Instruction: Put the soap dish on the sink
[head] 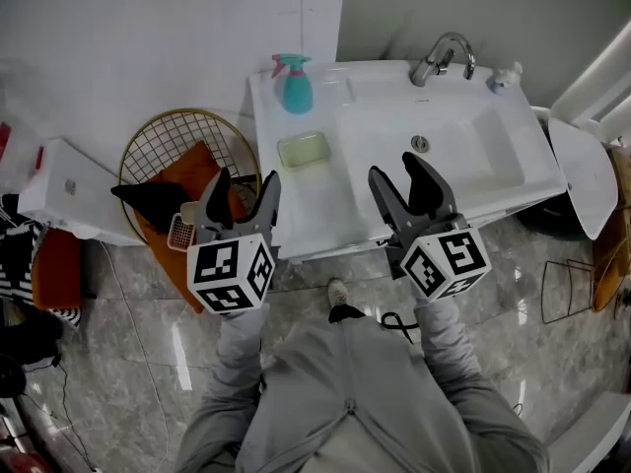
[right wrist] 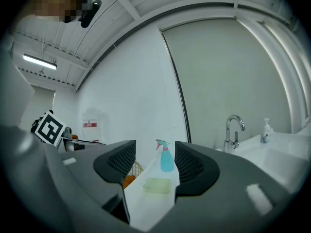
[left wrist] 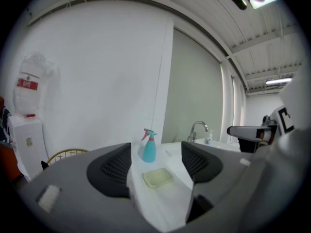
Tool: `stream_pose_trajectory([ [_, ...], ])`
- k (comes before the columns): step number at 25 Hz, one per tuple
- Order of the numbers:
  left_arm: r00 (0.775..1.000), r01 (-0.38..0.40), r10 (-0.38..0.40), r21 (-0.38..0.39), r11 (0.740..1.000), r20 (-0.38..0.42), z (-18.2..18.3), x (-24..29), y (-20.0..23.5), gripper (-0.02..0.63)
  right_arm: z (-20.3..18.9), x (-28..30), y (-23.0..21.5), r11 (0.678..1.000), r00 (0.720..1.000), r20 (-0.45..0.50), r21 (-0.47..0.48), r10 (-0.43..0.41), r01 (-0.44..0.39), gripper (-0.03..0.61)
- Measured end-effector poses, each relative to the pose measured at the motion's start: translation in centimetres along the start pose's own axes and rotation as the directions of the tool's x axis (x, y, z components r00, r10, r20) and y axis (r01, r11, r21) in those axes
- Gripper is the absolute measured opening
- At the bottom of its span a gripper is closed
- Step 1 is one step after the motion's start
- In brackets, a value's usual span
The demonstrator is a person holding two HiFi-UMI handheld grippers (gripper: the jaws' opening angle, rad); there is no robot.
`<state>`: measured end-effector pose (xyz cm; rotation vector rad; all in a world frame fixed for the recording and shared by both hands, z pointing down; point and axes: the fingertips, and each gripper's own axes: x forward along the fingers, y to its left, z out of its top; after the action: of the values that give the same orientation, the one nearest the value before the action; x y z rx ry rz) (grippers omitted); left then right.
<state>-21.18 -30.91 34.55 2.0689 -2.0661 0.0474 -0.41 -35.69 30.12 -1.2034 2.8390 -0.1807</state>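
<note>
A pale green soap dish lies flat on the left ledge of the white sink; it also shows in the left gripper view and the right gripper view. Both grippers hover at the sink's front edge, short of the dish. My left gripper is open and empty, near the front left corner. My right gripper is open and empty, in front of the basin.
A teal spray bottle stands behind the dish on the ledge. A chrome faucet and a small pump bottle sit at the back. A gold wire basket with orange cloth stands left of the sink, a white box beyond it.
</note>
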Motion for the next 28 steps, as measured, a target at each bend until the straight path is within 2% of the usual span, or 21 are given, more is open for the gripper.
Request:
stream_pose_trajectory([
  [11, 0.999, -0.011, 0.008, 0.077, 0.997, 0.035, 0.4, -3.6, -1.0, 0.348, -0.4, -3.2, 1.4, 1.000, 1.000, 0.011, 0.002, -0.011, 0.011, 0.250],
  [28, 0.999, -0.019, 0.015, 0.094, 0.995, 0.038, -1.1, -10.8, -0.6, 0.348, -1.6, -8.4, 6.1, 1.000, 1.000, 0.001, -0.012, -0.021, 0.021, 0.250],
])
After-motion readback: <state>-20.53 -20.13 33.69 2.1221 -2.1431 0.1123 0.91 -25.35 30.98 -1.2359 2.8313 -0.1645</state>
